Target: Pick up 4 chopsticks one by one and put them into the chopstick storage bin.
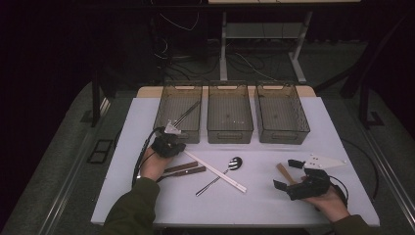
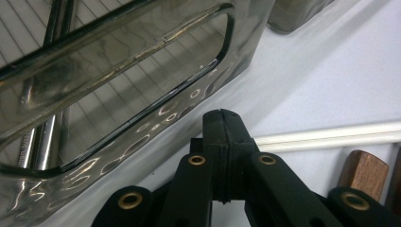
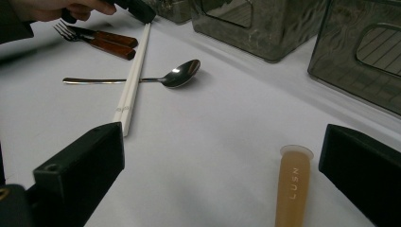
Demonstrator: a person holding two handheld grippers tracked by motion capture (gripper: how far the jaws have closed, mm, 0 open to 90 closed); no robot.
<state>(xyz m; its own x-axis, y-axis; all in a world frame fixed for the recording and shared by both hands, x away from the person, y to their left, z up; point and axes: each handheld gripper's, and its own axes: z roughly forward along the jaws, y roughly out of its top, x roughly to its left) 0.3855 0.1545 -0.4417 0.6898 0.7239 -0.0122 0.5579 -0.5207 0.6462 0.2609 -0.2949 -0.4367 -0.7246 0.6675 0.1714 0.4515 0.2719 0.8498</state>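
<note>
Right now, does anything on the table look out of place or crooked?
Yes. The white chopsticks lie slanted across the spoon handle, so the two overlap. Nothing looks spilled or broken, and the three bins stand in an even row.

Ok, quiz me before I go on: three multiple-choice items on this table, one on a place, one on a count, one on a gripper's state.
1. Where do the metal chopsticks lie?
A. in the left bin
B. in the middle bin
C. on the table

2. How many bins stand on the table?
A. two
B. three
C. four

3. How do the left gripper's jaws stand?
A. wide open
B. shut on the spoon
C. shut, with nothing between them

Key: 1 A, the high view shows them inside the left bin. 2 B, three stand side by side in a row. 3 C, the left gripper view shows the jaws pressed together, empty.
</note>
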